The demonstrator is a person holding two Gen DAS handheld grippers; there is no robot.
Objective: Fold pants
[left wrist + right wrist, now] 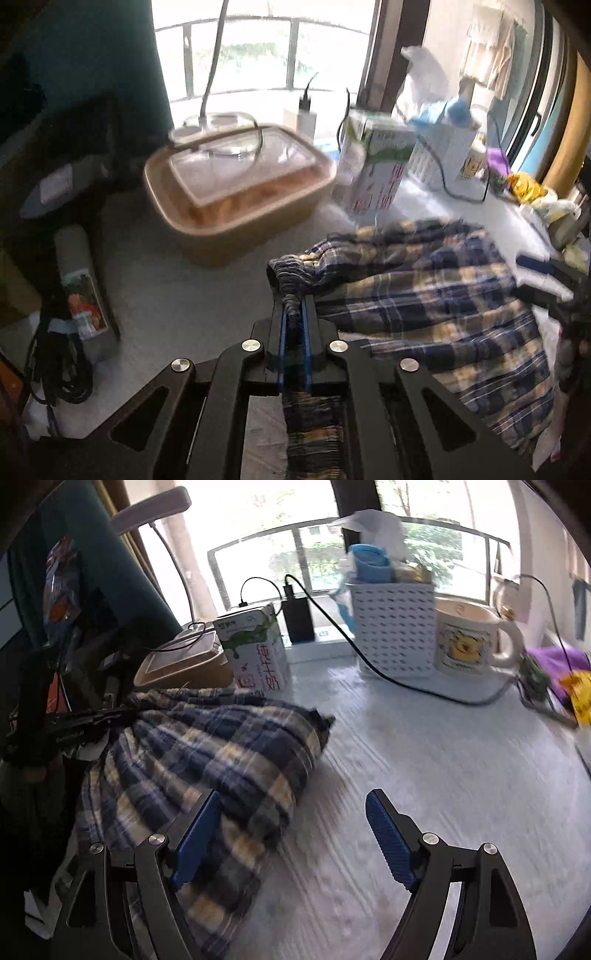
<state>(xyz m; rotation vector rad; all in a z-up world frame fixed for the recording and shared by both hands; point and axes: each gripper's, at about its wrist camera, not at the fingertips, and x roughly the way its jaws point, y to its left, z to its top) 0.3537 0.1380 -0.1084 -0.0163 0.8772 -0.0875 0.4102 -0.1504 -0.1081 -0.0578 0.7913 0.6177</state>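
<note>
Pinching the stretchy waistband, the left gripper has its two blue pads squeezed tight on the checked pants. More of that cloth hangs down between its black arms at the bottom of the left wrist frame. Most of the pants lie bunched on the white table, at the left of the right wrist frame. The right gripper has its fingers wide apart, holding nothing, one pad over the cloth. A milk carton stands behind the pants.
</note>
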